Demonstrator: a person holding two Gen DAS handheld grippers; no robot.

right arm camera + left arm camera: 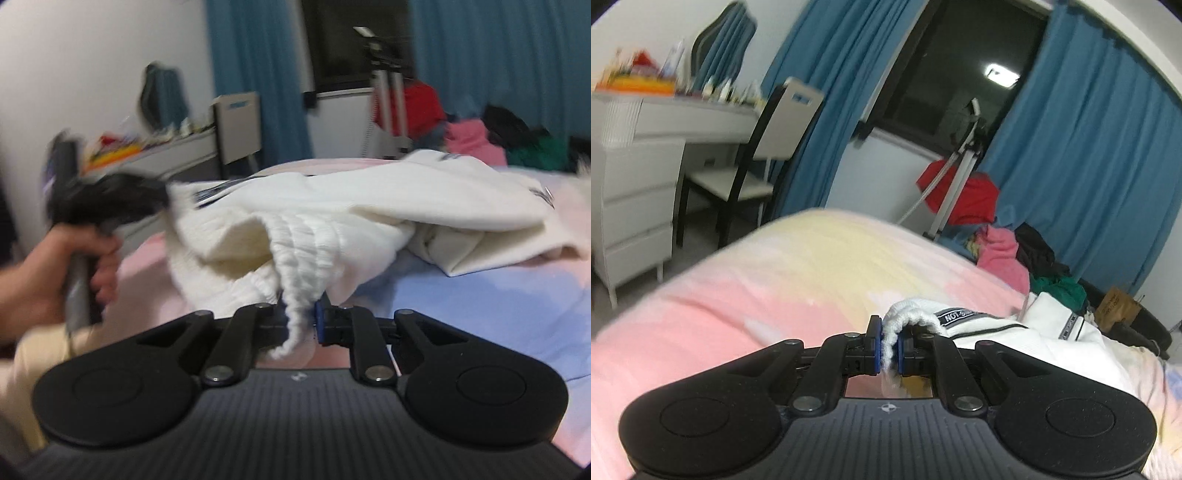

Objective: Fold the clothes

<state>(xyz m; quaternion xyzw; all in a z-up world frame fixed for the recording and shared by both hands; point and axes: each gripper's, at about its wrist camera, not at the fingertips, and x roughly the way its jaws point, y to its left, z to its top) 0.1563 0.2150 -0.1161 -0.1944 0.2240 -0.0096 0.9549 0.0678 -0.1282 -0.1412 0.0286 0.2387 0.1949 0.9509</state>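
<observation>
A white garment with black lettered trim lies across the pink and yellow bed. My left gripper is shut on its white ribbed hem, which bulges up between the blue pads. In the right wrist view the same white garment hangs lifted and stretched above the bed. My right gripper is shut on another stretch of ribbed hem that droops between the fingers. At the left of that view a hand holds the left gripper, blurred, clamped on the garment's far end.
A white dresser and a chair stand left of the bed. Blue curtains frame a dark window. A tripod and a heap of red, pink, black and green clothes lie beyond the bed's far edge.
</observation>
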